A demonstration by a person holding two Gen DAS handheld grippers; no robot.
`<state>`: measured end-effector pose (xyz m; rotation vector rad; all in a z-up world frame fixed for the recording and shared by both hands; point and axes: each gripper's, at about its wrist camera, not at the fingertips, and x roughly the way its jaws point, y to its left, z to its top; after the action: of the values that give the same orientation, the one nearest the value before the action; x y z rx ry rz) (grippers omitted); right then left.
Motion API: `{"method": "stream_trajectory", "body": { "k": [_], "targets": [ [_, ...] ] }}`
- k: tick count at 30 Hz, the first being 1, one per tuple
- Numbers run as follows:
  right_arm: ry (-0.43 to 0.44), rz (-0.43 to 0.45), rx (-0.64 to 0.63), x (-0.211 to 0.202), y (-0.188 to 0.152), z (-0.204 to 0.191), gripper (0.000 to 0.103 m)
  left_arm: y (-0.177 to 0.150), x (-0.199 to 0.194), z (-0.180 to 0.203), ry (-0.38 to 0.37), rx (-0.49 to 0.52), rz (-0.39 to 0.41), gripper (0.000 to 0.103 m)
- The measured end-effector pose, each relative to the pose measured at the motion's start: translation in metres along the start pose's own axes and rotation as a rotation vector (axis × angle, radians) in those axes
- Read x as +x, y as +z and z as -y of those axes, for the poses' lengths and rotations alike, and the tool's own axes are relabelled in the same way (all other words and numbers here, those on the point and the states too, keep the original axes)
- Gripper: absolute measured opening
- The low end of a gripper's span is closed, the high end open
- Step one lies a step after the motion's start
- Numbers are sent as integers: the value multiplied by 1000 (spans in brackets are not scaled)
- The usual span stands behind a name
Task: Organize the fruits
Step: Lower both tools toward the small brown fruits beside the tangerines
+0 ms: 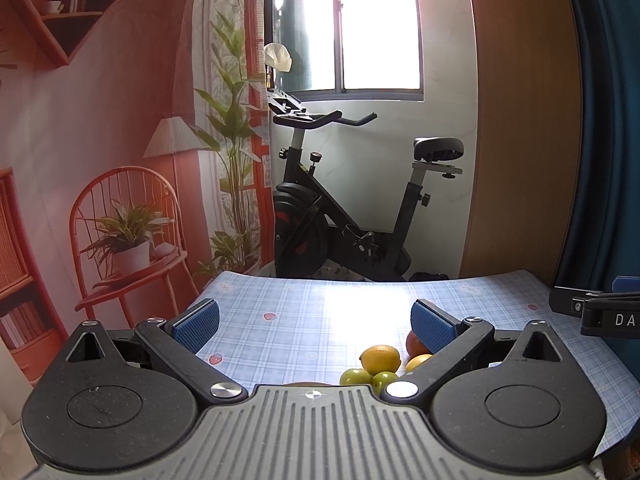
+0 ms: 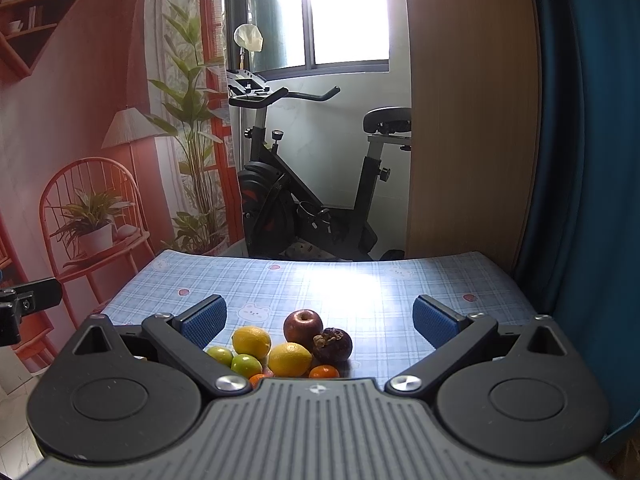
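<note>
Blue-padded fingers [image 2: 204, 322] of the right gripper [image 2: 320, 320] and left gripper [image 1: 316, 324] stand spread and empty above a clustered pile of lemons, green fruits, red apple [image 2: 303, 327] and dark mangosteen [image 2: 333, 344] on the blue-checked bench [image 2: 360, 280]. Sorting appears unstarted; next, one gripper must descend onto a single fruit.

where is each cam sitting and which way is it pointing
Left wrist: sits on the left gripper, looking forward across the checked tablecloth toward the exercise bike; its own open blue-padded fingers show, and the right gripper's edge at right.
Right wrist: sits on the right gripper, facing the same way; its open fingers frame the fruit pile, with the red apple in the middle.
Shared: tablecloth, bike, window, yellow lemon, green fruits.
</note>
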<state>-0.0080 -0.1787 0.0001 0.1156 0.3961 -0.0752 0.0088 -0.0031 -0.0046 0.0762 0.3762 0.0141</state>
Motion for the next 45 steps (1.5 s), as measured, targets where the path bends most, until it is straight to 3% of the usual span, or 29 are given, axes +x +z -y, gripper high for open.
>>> {"method": "stream_trajectory", "body": {
  "k": [2,8,13,18,25,28,33,38,45],
  "targets": [
    [-4,14,-8,10,-2,1,102,-5,9,1,13,-2,37,103],
    [6,7,-9,58,-19,10,102,-16,51,-3,16,-46,0,102],
    [-8,-51,-17,97,-35,14,103,-24,75,-7,35,-62,5,102],
    [-36,-4,30,118,-58,25,103,-28,95,-11,6,-81,-23,99],
    [86,-4,167,134,-82,50,103,-42,119,-8,-33,-71,-82,98],
    [54,0,107,137,-90,48,103,-52,129,-11,-70,-111,-125,98],
    [49,-35,-14,141,-102,36,103,-66,143,-5,-58,-96,-189,97],
    [54,-78,-87,144,-121,30,100,-78,148,-3,-74,-112,-218,89],
    [117,-144,-107,146,-130,38,90,-91,153,14,-179,-63,-266,75]
  ]
}}
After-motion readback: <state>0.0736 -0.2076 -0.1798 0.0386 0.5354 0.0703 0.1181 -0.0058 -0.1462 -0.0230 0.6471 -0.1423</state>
